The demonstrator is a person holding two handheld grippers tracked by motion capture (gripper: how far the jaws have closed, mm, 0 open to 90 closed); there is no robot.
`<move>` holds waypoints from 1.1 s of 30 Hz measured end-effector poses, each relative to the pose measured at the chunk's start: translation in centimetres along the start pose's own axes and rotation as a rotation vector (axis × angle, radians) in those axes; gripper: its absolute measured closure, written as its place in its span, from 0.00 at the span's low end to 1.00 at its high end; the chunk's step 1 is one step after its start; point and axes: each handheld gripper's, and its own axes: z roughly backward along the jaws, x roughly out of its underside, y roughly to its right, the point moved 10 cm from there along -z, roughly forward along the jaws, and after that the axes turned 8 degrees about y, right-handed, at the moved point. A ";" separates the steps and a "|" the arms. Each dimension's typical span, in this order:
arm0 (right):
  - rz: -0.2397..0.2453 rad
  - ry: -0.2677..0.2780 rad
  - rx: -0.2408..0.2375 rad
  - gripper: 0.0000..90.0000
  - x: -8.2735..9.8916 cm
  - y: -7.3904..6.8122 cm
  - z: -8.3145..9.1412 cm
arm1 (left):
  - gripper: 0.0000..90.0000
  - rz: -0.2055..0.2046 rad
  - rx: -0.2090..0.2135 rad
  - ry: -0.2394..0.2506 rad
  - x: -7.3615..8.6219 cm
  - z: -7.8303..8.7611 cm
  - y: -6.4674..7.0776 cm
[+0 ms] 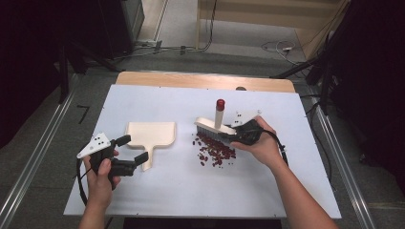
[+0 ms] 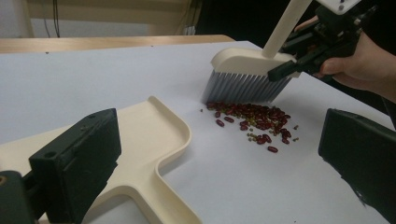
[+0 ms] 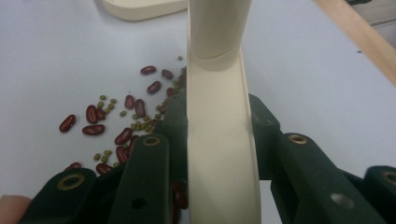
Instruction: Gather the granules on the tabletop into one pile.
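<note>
A cream brush (image 1: 216,125) with grey bristles and a red-tipped upright handle stands at the far edge of a pile of red beans (image 1: 216,150) mixed with small green ones. My right gripper (image 1: 239,132) is shut on the brush's head (image 3: 223,140), one jaw on each side. In the left gripper view the brush (image 2: 252,70) bristles touch the beans (image 2: 254,121). A cream dustpan (image 1: 151,135) lies flat to the left of the beans, handle toward me. My left gripper (image 1: 132,149) is open, its jaws on either side of the dustpan handle (image 2: 149,196) without touching it.
The white table sheet (image 1: 191,186) covers most of a wooden tabletop (image 1: 200,80), whose bare strip shows at the far edge. Metal rails run along the floor on both sides. Cables lie on the floor beyond the table.
</note>
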 end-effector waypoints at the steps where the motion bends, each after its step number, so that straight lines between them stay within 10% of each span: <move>1: -0.008 0.018 0.017 0.73 -0.2 0.3 0.3 | 0.00 0.004 0.001 0.005 0.0 0.0 0.0; 5: -0.065 0.074 0.087 0.73 -0.6 2.0 1.8 | 0.00 0.005 -0.001 0.004 0.0 0.1 -0.2; 13: -0.180 -0.026 0.259 0.73 3.4 2.4 2.8 | 0.00 0.004 0.004 -0.001 0.1 -0.1 0.0; 16: -0.250 0.008 0.252 0.73 3.5 0.8 2.7 | 0.00 0.002 0.005 -0.003 0.1 -0.2 0.1; 26: -0.243 0.077 0.259 0.73 0.5 -0.9 3.6 | 0.00 -0.003 0.007 -0.005 0.1 -0.2 0.2; 33: -0.324 0.125 0.057 0.73 -3.4 -6.5 2.7 | 0.00 -0.001 0.006 -0.005 0.1 -0.1 0.0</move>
